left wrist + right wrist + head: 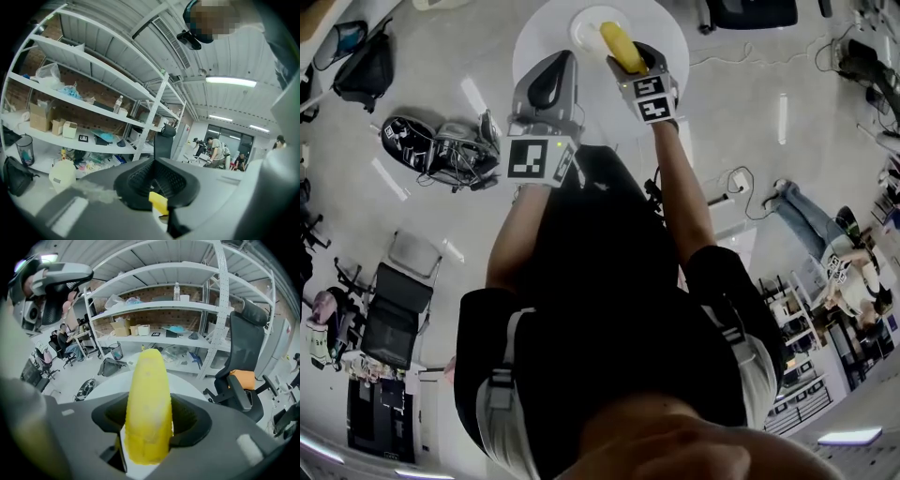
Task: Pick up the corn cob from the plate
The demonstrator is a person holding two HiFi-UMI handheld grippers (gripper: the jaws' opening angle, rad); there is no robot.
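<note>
The corn cob (pixel 146 404) is in the right gripper (pixel 632 66). In the right gripper view the 2 jaws are clamped on the cob's thick end, with 1 black pad on each side. The yellow cob runs straight out along them, its narrow tip pointing away from the camera. From the head view I see the cob over the near right edge of the white plate (pixel 581 26). I cannot tell from that angle whether it touches the plate. The plate sits on a round white bench (pixel 539 33).

The left gripper (pixel 153 168) is just to the left of the right one in the head view, above the bench's near edge. In the left gripper view its jaws are together, the 2 dark pads meeting along a centre line with nothing clamped between them. A small yellow piece (pixel 158 202) shows at their base, and I cannot tell what it is.

Beyond the bench, white shelving (pixel 93 89) carries cardboard boxes (pixel 40 117) and a clear bottle (pixel 118 104). A clear bin (pixel 23 149) stands by the shelving's lower left; I cannot make out what is in it. A pale jug (pixel 62 174) stands near it.

In the right gripper view a black office chair (pixel 243 357) stands to the right of the shelving, with an orange cushion (pixel 244 378) on its seat. In the head view a black backpack (pixel 441 145) lies on the floor to the left of the bench. Several people (pixel 216 149) are at the far end of the room.
</note>
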